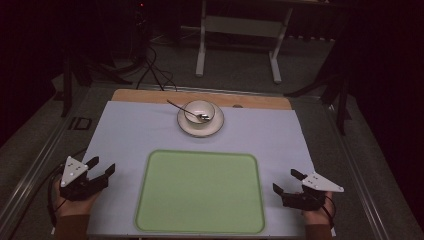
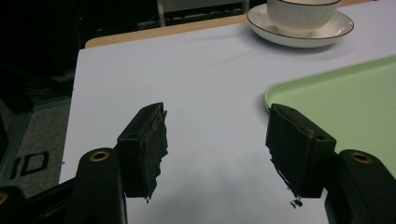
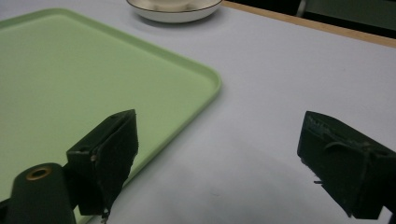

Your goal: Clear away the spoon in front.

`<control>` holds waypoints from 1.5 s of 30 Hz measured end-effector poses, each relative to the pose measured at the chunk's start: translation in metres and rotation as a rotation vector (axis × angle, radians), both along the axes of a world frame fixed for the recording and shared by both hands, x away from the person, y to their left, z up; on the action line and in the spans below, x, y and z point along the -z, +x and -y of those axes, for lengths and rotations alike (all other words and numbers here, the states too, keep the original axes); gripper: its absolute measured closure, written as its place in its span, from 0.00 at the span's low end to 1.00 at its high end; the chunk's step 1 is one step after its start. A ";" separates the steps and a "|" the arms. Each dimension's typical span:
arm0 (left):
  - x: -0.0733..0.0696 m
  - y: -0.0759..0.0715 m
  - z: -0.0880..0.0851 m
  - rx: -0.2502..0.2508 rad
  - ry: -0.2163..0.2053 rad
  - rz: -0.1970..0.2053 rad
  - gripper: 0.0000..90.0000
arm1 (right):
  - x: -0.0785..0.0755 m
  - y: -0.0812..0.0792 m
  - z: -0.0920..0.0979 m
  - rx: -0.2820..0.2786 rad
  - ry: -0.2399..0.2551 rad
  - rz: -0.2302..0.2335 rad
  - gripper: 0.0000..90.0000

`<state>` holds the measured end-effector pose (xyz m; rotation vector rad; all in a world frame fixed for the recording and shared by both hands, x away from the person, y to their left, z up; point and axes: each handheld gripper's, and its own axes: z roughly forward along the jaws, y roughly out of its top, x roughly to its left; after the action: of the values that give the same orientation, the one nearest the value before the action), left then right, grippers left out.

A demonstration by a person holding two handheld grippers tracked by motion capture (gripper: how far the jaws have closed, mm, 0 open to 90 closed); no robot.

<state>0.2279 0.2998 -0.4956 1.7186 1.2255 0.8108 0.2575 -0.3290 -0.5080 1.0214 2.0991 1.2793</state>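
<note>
Two grippers, left gripper [image 1: 97,169] and right gripper [image 1: 286,183], rest with jaws released and empty beside the bare green tray [image 1: 200,192] at lower centre; bowl [image 1: 199,111], spoon [image 1: 187,111] and saucer [image 1: 216,127] remain untouched at upper centre.

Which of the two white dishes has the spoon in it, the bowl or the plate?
The bowl: the spoon rests inside it, handle sticking out over its rim toward the left. The plate just sits underneath the bowl.
</note>
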 end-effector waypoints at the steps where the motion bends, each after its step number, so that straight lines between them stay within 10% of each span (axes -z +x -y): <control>1: 0.000 0.000 0.000 -0.002 0.001 0.002 0.42 | 0.000 0.000 0.001 0.003 0.001 0.001 0.14; 33: -0.009 0.009 0.003 0.019 -0.037 -0.064 0.37 | 0.001 0.003 0.004 -0.010 0.008 0.014 0.14; 45: -0.029 0.016 0.008 0.043 -0.043 -0.018 0.37 | 0.000 0.003 0.004 -0.007 0.011 0.018 0.14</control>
<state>0.2436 0.2919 -0.4661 1.7155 1.2057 0.7400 0.2608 -0.3335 -0.5078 1.0038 2.0862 1.3004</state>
